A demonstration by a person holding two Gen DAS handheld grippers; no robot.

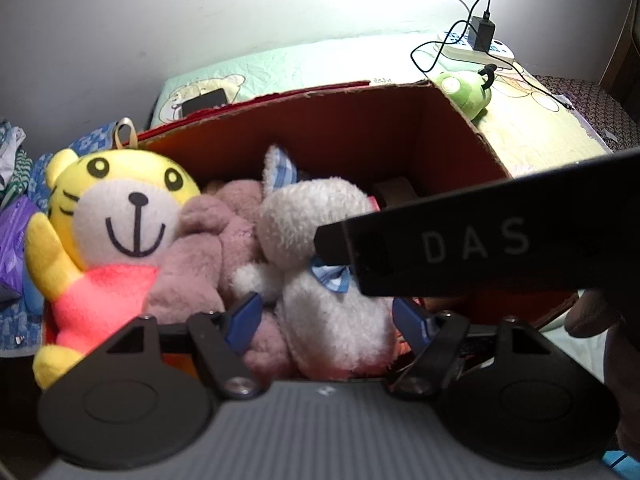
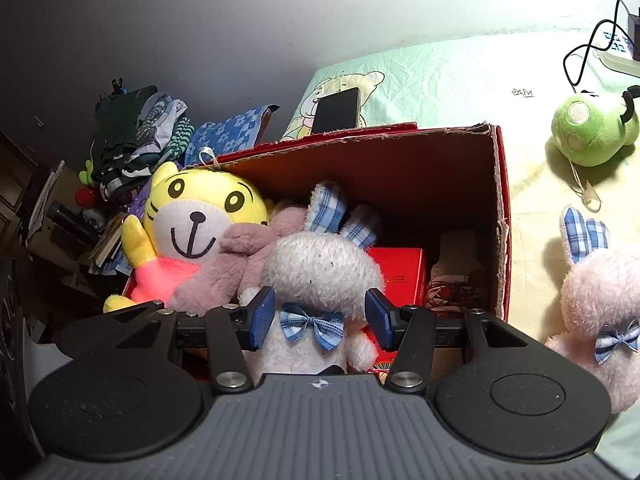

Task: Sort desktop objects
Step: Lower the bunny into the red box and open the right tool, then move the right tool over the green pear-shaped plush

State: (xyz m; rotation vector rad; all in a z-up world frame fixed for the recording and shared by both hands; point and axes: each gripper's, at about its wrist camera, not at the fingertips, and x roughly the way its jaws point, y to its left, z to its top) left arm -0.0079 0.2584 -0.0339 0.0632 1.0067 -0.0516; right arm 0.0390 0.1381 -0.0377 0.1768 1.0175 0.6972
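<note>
A red cardboard box point(image 1: 460, 120) point(image 2: 500, 184) holds a yellow tiger plush point(image 1: 120, 216) point(image 2: 192, 220), a mauve plush point(image 1: 216, 240) point(image 2: 236, 256) and a white rabbit plush with a blue checked bow point(image 1: 320, 312) point(image 2: 320, 268). My left gripper point(image 1: 326, 320) is open, its blue pads either side of the rabbit's body. My right gripper point(image 2: 320, 320) is open, its pads flanking the rabbit at the bow, apparently not squeezing. The right gripper's black body point(image 1: 480, 244) crosses the left wrist view. A second rabbit plush point(image 2: 596, 312) and a green plush point(image 1: 466, 90) point(image 2: 592, 128) lie on the bed outside the box.
A phone point(image 2: 336, 110) point(image 1: 204, 102) lies on the bedsheet behind the box. A power strip with charger and cables point(image 1: 480, 40) sits at the far right. Piled clothes and clutter point(image 2: 132, 140) stand left of the box. A smaller red box point(image 2: 400, 272) lies inside.
</note>
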